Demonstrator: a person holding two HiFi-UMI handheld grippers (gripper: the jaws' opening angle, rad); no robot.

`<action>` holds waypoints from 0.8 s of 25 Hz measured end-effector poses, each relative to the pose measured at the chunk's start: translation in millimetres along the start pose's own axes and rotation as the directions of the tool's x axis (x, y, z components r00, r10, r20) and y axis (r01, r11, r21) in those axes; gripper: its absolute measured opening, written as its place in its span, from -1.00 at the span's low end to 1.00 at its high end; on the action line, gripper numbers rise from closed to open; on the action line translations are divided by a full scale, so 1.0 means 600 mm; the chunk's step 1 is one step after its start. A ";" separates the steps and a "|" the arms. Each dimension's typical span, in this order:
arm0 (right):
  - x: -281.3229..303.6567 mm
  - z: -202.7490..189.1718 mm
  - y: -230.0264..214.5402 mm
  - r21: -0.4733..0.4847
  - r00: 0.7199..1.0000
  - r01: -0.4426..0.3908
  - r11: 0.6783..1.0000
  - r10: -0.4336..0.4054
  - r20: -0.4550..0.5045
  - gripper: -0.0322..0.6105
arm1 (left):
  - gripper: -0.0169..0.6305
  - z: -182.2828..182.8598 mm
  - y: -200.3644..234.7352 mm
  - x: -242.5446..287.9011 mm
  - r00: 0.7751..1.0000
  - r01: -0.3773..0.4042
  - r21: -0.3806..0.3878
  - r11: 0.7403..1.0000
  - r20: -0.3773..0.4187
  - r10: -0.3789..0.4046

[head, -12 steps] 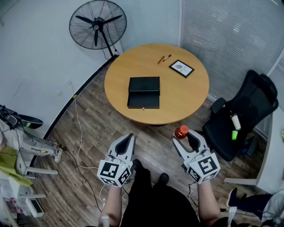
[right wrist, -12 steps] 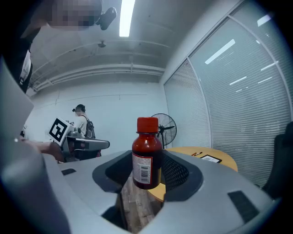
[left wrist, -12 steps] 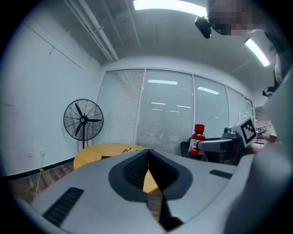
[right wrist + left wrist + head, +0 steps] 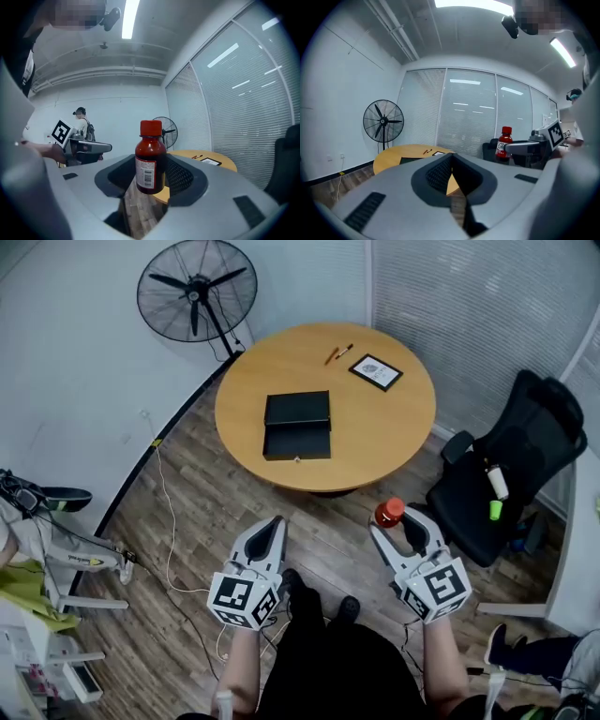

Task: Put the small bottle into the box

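A small red bottle [image 4: 388, 513] with a red cap stands upright between the jaws of my right gripper [image 4: 397, 520], which is shut on it above the wooden floor. In the right gripper view the bottle [image 4: 150, 157] fills the middle, its barcode label facing me, with the right gripper [image 4: 150, 174] around its lower half. The black box [image 4: 297, 426] lies open on the round wooden table [image 4: 412, 442], well ahead of both grippers. My left gripper [image 4: 271, 527] has its jaws together and holds nothing. From the left gripper [image 4: 451, 164] view the bottle [image 4: 503, 144] shows to the right.
A standing fan [image 4: 195, 292] is at the far left of the table. A black office chair [image 4: 511, 479] with small items on it stands to the right. A framed card [image 4: 375, 372] and pens [image 4: 338, 353] lie at the table's far side. A cable [image 4: 167, 521] runs over the floor.
The table, box and fan sit slightly further left and up in the head view. Both grippers keep much the same places, and the bottle stays in the right one.
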State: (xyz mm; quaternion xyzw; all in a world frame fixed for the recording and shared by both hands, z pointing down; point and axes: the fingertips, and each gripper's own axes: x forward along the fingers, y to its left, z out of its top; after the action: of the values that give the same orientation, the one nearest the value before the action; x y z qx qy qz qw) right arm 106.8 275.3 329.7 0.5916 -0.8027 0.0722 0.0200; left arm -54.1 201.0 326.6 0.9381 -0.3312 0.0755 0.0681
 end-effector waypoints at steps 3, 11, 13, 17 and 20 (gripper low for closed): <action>-0.012 0.004 -0.008 0.028 0.999 0.003 1.000 -0.004 0.034 -0.25 | -0.96 -0.002 -0.006 -0.001 1.000 -0.004 0.006 1.000 -0.002 0.004; -0.018 0.002 -0.011 0.022 0.999 -0.010 1.000 0.009 0.040 -0.24 | -0.96 -0.014 -0.005 -0.002 0.999 -0.031 0.013 0.999 -0.016 0.031; -0.012 -0.004 -0.013 0.023 0.999 -0.011 1.000 0.010 0.034 -0.25 | -0.96 -0.018 0.001 0.002 0.999 -0.034 0.011 0.999 -0.019 0.034; 0.000 -0.014 -0.015 0.025 1.000 -0.009 1.000 0.009 0.018 -0.25 | -0.96 -0.026 0.013 0.016 0.999 -0.027 0.005 1.000 -0.033 0.027; 0.017 -0.016 -0.021 0.025 1.000 0.004 1.000 -0.004 0.006 -0.25 | -0.96 -0.031 0.027 0.032 0.999 -0.011 0.002 1.000 -0.039 0.012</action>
State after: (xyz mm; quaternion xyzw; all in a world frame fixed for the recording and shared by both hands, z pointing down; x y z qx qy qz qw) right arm 115.5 263.6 341.6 0.5937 -0.8006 0.0805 0.0101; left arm -51.5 180.0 349.5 0.9346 -0.3351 0.0944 0.0733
